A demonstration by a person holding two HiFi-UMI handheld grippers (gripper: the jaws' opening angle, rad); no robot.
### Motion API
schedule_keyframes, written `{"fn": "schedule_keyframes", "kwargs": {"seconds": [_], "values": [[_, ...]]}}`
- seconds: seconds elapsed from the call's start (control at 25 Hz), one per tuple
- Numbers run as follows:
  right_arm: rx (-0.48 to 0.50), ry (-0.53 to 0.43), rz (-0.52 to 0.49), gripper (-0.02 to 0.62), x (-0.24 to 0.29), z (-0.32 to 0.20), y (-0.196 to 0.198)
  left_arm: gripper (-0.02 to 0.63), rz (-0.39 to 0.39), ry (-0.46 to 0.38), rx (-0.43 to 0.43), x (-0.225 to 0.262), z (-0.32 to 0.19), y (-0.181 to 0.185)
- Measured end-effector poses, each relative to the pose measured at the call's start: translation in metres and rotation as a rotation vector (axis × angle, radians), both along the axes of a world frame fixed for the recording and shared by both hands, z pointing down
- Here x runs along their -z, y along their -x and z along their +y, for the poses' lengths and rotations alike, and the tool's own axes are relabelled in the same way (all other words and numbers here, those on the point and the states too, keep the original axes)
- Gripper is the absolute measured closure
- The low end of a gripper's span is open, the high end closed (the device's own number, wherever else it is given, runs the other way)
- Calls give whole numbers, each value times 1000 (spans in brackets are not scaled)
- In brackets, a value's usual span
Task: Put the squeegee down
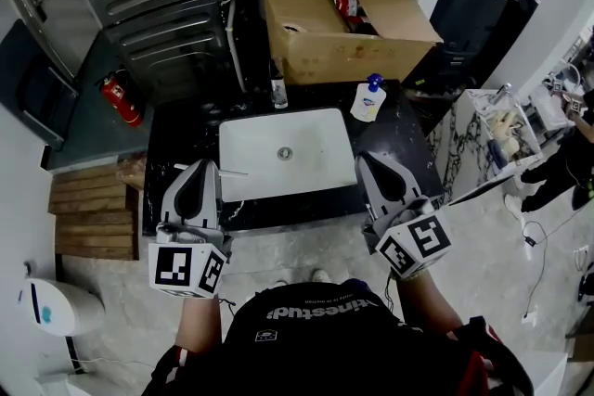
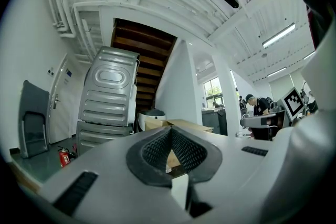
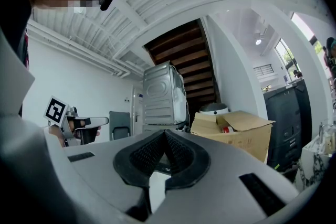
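Left hand-held gripper (image 1: 208,168) closed, empty, thin squeegee (image 1: 237,172) just beside its tip

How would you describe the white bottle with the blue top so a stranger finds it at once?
Find the big open cardboard box behind the dark counter. In front of it lies the white sink, and the bottle stands on the counter by the sink's back right corner. It is squat and white with a blue top, unlike the slim bottle to its left.
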State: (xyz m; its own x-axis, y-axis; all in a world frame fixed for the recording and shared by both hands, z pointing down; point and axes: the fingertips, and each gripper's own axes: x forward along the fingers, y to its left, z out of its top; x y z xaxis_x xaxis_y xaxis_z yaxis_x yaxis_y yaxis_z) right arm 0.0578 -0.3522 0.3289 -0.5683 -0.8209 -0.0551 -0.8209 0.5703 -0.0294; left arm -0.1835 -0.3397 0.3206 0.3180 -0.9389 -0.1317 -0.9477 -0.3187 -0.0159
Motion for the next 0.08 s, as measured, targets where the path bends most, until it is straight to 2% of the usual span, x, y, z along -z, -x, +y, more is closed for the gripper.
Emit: {"fn": "schedule_keyframes", "kwargs": {"seconds": [0.08], "values": [[0,-2,1,558,-1,2,0,594,0,-3,-2,0,1,-1]]}}
